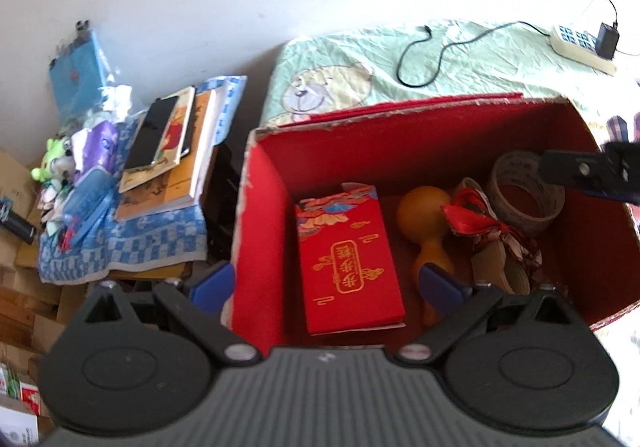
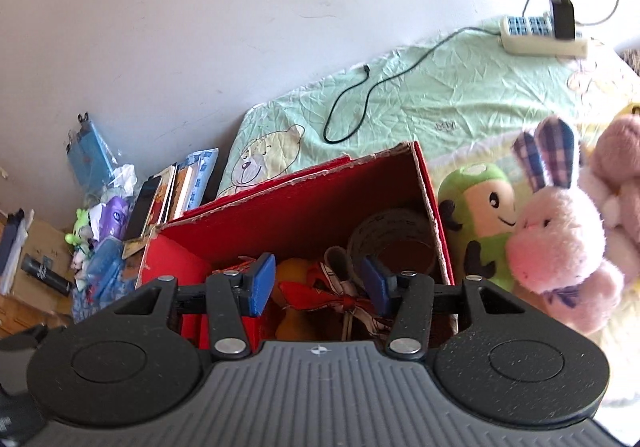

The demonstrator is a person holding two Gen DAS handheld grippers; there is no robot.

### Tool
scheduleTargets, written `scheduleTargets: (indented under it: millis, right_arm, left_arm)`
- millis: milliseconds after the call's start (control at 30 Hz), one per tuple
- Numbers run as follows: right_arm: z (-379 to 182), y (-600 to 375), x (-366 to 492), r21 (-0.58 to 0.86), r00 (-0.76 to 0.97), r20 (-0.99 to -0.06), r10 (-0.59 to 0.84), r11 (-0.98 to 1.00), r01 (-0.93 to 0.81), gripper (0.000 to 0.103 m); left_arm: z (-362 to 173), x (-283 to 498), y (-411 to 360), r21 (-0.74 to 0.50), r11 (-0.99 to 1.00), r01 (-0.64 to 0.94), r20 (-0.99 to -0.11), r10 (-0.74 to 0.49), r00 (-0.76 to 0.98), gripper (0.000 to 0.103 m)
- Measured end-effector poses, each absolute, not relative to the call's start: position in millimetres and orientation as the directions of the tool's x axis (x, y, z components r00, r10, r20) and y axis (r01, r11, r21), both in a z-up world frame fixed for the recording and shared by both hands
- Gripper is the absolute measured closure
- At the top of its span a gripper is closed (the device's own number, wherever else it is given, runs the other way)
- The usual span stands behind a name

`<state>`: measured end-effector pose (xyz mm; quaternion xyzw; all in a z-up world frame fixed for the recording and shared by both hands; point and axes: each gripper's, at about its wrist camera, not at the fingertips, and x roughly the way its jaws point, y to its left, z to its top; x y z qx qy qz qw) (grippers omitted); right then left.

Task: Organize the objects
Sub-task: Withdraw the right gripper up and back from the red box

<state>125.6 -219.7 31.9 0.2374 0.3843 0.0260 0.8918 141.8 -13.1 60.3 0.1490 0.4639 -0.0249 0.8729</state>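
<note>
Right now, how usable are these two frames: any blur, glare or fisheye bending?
Left wrist view: mild blur on the red envelope, the wall washed out bright, and the box rim bowed by the fisheye. Right wrist view: sharper on the pink rabbit plush, overexposed at the lower right corner, and the bedspread curving strongly.

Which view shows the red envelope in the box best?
The left wrist view: the red envelope lies flat on the box floor, its gold print fully visible between the open left gripper fingers. In the right wrist view, only a red corner peeks past the right gripper finger.
</note>
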Motion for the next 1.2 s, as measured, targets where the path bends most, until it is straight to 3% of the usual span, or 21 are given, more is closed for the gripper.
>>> scheduleTargets:
  millis: [667,1200]
  right_arm:
    - [57,-217,59,0.287,0.705,-0.682,0.195,0.958,0.012,0.048]
    - [43,-218,16,0.292,0.656,-0.713,0.249,0.955,-0.045,0.047]
  left_arm:
    - [84,81,-27,0.23,0.972,0.036,-0.776,0.161,0.61,0.003]
    - [52,31,-40,0.227,0.974,0.013,-0.83,0.186,0.525,0.002]
